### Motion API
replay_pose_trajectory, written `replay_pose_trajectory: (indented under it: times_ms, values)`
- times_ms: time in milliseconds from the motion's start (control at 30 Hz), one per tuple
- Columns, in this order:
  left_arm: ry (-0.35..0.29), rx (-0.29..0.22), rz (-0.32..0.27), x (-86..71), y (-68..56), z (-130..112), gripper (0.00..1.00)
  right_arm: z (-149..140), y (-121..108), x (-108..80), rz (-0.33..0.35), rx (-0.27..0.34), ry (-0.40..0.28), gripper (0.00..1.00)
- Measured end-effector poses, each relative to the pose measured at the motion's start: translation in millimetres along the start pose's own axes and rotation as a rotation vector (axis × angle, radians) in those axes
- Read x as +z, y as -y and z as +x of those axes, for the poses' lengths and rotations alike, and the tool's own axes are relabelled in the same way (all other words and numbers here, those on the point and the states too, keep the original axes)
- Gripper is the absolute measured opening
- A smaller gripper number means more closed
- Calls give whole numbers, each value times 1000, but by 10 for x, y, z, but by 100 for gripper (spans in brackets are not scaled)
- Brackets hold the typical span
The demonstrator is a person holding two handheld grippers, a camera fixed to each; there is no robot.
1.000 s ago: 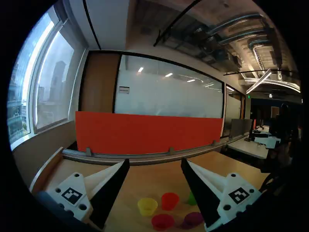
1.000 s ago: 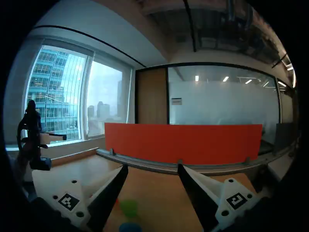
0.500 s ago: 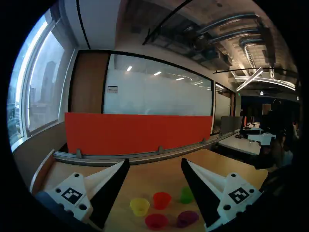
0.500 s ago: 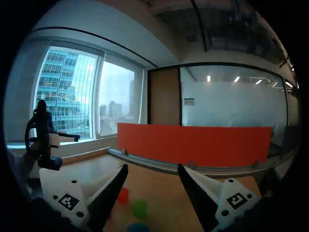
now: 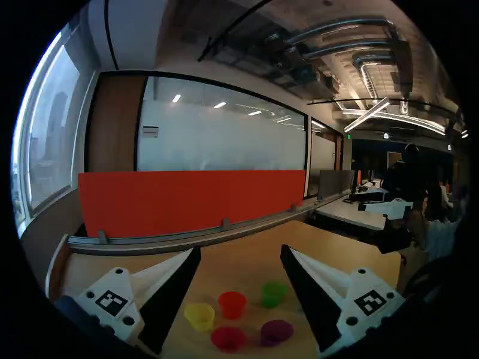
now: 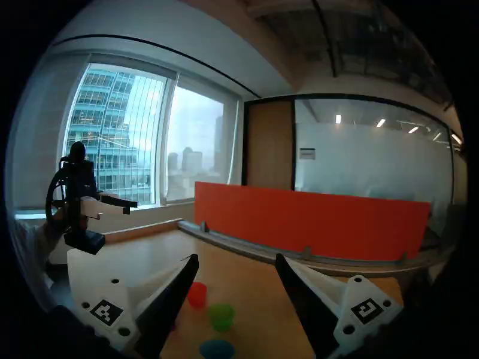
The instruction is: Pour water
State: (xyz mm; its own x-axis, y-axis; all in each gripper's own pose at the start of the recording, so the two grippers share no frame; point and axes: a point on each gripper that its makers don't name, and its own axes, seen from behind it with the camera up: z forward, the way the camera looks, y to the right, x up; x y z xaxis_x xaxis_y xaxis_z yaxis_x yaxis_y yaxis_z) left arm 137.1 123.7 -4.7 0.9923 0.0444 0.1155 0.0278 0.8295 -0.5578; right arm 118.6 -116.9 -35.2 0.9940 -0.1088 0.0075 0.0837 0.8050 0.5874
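Left gripper view: my left gripper (image 5: 239, 250) hangs above small coloured cups (image 5: 232, 304) clustered on the wooden worktop (image 5: 335, 245), fingers apart and empty. My right gripper (image 6: 235, 257) is likewise spread. The cups look light, thin and easily tipped, so I'd pinch one mid-wall.

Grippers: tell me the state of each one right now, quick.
Left gripper: open, nothing between its fingers.
Right gripper: open, nothing between its fingers.
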Motion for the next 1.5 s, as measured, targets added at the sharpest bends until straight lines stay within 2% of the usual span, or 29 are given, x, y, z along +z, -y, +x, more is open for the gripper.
replay_pose_trajectory:
  times_ms: [300,567,867,1500]
  values:
    - [29,20,-37,62,-43,-26,99,-148,26,20,30,-28,61,99]
    - [82,52,-74,178,-88,-164,99,-297,80,12,72,-41,116,99]
    - [119,54,-104,305,-97,-304,99,-517,118,-32,108,-59,184,100]
    - [172,62,-138,505,-124,-601,99,-1052,237,-85,165,-43,289,99]
